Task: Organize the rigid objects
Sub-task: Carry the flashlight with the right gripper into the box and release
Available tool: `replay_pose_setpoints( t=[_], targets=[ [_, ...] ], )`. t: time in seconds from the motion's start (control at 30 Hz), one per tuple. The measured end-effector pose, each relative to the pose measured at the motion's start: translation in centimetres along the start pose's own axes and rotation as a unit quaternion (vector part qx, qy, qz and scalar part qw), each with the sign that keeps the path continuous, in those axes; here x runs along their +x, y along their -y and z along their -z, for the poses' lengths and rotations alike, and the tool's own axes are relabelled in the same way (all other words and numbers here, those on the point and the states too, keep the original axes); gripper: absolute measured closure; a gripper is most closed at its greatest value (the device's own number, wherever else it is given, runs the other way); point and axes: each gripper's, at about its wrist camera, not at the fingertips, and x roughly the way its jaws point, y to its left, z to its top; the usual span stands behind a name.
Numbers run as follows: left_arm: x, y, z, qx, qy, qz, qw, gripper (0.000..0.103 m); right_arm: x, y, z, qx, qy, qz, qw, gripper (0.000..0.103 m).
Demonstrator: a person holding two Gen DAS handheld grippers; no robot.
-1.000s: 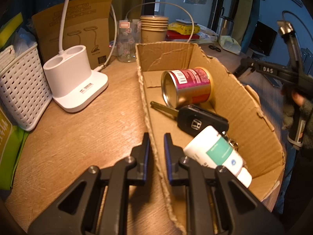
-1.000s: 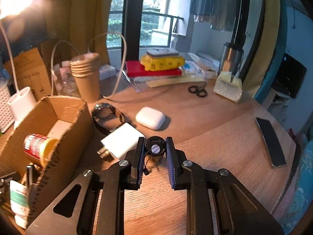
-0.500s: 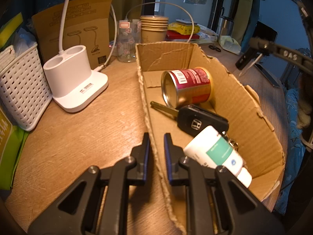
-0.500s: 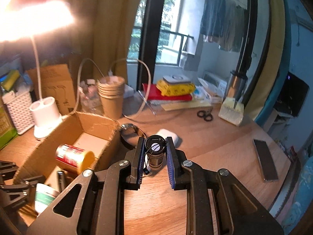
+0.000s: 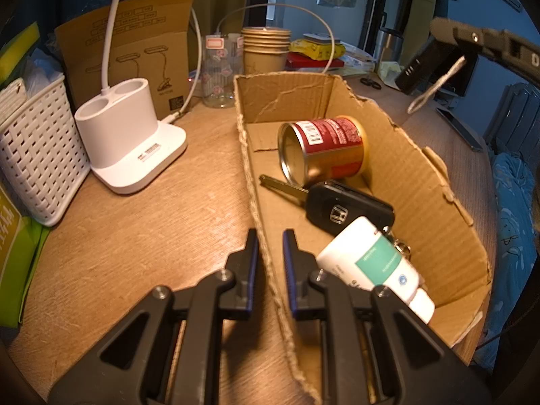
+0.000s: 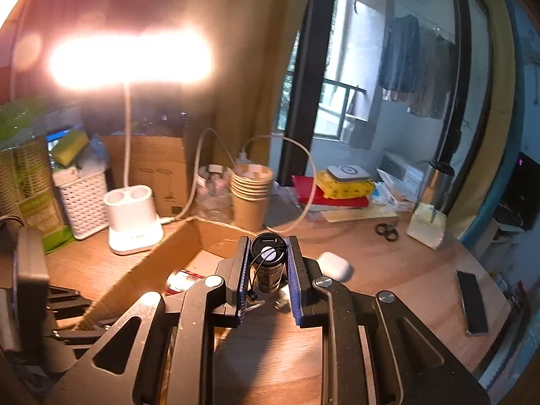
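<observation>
The left gripper is closed on the near left wall of the cardboard box, one finger outside the wall and one inside it, with the torn edge pinched between the pads. The box stands on the wooden table and is open at the top. Inside it a red tin can lies on its side with its open end toward the camera; just in front of the can lies a black car key with its metal blade pointing left, and a white tube with a green label rests against the key, nearest the gripper. The right gripper is clamped on a small black flashlight, held lengthwise between the blue pads with its tail cap facing the camera and a thin cord looped over it. In the left wrist view the flashlight appears at upper right, above and beyond the far right wall of the box, clear of the table, with a pale lanyard hanging from it. On the table to the right of the box lie a white earbud case and a dark phone. Left of the box stand a white lamp base and a white woven basket; a stack of paper cups stands behind it.
</observation>
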Motion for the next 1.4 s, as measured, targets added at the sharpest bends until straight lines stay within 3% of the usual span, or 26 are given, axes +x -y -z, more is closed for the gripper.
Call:
replay_pose_setpoints(
  t=[0.37, 0.63, 0.97, 1.4],
  targets=[
    [0.0, 0.0, 0.0, 0.000, 0.000, 0.000, 1.0000, 0.088, -0.9, -3.4, -0.7, -0.015, 0.010, -0.061, 0.998, 0.081],
    [0.0, 0.0, 0.0, 0.000, 0.000, 0.000, 1.0000, 0.088, 1.9, -4.4, 1.2, -0.011, -0.034, -0.075, 0.997, 0.081],
    [0.0, 0.1, 0.0, 0.001, 0.000, 0.000, 1.0000, 0.088, 2.7, -4.6, 2.8, -0.016, -0.050, -0.052, 0.997, 0.081],
    [0.1, 0.0, 0.0, 0.002, 0.000, 0.001, 1.0000, 0.088, 4.5, -4.7, 4.7, -0.050, -0.071, 0.033, 0.996, 0.081]
  ],
)
